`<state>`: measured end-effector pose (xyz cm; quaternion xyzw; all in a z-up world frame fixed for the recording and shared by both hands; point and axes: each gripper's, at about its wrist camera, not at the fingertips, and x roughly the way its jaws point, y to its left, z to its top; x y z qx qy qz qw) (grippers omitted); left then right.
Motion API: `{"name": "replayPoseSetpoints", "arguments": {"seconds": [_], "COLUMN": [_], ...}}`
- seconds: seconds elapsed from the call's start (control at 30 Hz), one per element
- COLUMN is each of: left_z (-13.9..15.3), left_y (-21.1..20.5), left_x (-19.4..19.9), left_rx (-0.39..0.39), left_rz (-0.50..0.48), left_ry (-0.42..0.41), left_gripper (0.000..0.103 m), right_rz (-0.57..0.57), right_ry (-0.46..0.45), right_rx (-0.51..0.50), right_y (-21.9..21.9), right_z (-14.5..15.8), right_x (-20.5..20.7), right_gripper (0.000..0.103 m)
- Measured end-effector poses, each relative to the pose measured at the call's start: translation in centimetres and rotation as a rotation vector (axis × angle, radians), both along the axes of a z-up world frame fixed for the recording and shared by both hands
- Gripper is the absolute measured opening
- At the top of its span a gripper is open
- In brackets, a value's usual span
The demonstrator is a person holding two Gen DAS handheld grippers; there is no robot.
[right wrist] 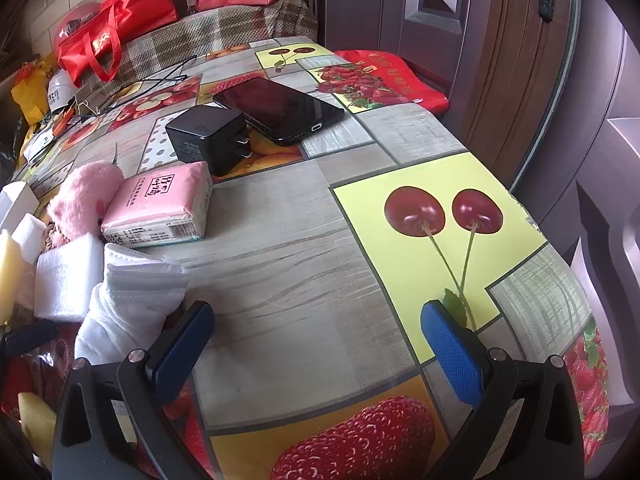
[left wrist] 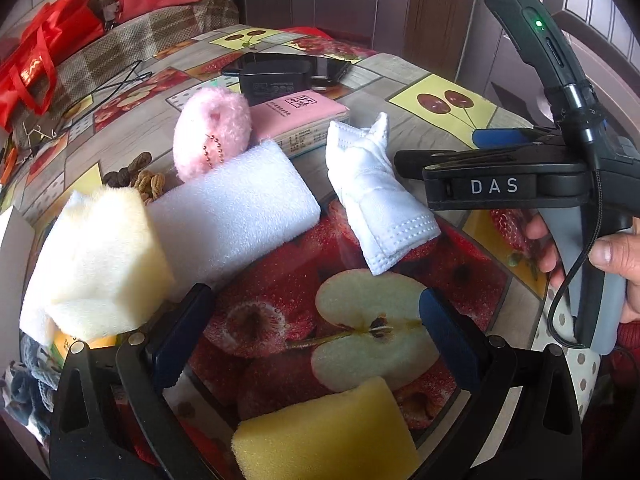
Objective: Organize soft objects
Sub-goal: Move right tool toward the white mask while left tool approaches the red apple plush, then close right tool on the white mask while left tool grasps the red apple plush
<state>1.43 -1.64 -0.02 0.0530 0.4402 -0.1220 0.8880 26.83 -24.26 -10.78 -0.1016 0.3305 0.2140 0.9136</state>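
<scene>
Left wrist view: yellow sponge (left wrist: 326,432) on bench (left wrist: 432,80), just before left gripper (left wrist: 316,336). Looks light, squashy, likely springs back; best pinched across middle, gently. Left gripper wide open, holds nothing, pads clear of sponge. White sock (left wrist: 378,196), white towel (left wrist: 236,208), pink pompom (left wrist: 212,136), cream sponge (left wrist: 104,264) clustered beyond. Right gripper (right wrist: 318,344) likewise spread, empty, sock just beside left finger.

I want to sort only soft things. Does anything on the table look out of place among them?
Yes. A black charger and a dark phone lie at the far side behind the pink tissue pack; both are hard, not soft.
</scene>
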Motion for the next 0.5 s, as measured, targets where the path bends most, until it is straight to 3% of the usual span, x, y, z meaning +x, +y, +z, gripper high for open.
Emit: {"name": "replayPoseSetpoints", "arguments": {"seconds": [0.23,0.37,0.5], "left_z": [0.8,4.5,7.8], "left_y": [-0.9,-0.7,3.4], "left_x": [-1.9,-6.7,-10.9], "left_rx": [-0.019,-0.121,-0.210], "left_rz": [0.007,-0.014,0.089], "left_ry": [-0.035,-0.226,-0.368], "left_gripper": [0.102,0.103,0.103], "right_rz": [0.002,0.015,0.037], "right_ry": [0.005,0.020,0.001], "right_rx": [0.007,0.060,0.150], "right_y": [-0.1,-0.7,-1.9], "right_z": [0.0,0.3,0.8], "right_x": [0.0,-0.1,-0.2], "right_gripper": [0.103,0.103,0.103]}}
